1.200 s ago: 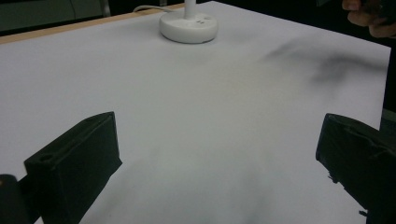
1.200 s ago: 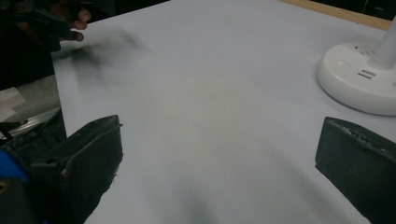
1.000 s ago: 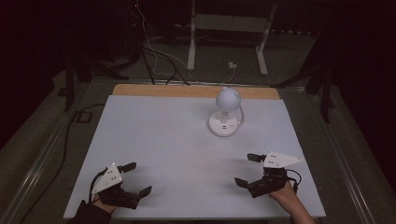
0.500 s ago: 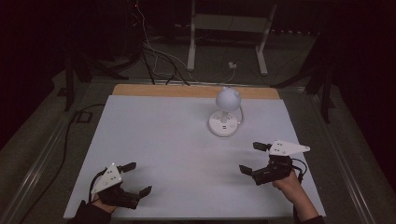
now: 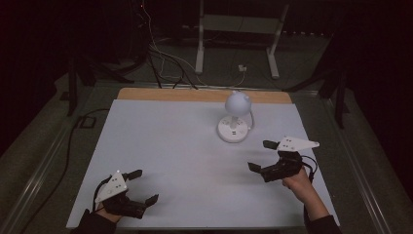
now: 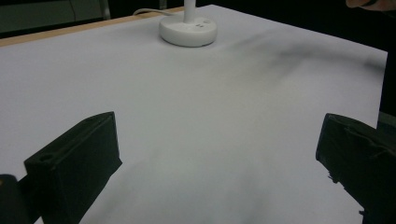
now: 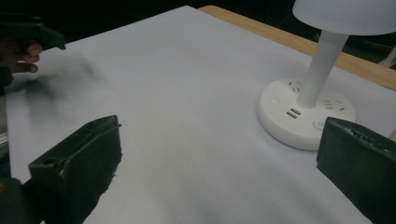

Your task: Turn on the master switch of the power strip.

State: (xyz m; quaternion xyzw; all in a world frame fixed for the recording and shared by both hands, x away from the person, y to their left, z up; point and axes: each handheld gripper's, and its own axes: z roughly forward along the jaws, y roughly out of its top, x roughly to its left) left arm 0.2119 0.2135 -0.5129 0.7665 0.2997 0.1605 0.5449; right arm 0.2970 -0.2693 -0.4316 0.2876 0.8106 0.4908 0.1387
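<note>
A small white desk lamp (image 5: 235, 117) stands on the white table (image 5: 165, 146), right of centre toward the back; its round base (image 7: 306, 112) carries sockets, and its dome shade (image 7: 348, 14) sits on a short stem. My right gripper (image 5: 262, 156) hovers open just in front of and to the right of the lamp, nothing between its jaws. My left gripper (image 5: 142, 187) rests open near the front left corner, far from the lamp base (image 6: 187, 31). Both are empty.
A wooden strip (image 5: 204, 95) edges the table's far side. Behind it on the dark floor lie cables (image 5: 160, 53) and a metal stand (image 5: 238, 29). The lamp's white cord (image 5: 251, 123) loops by its base.
My right gripper has moved forward and up the table toward the lamp. The left gripper has stayed where it was, and both jaws remain open.
</note>
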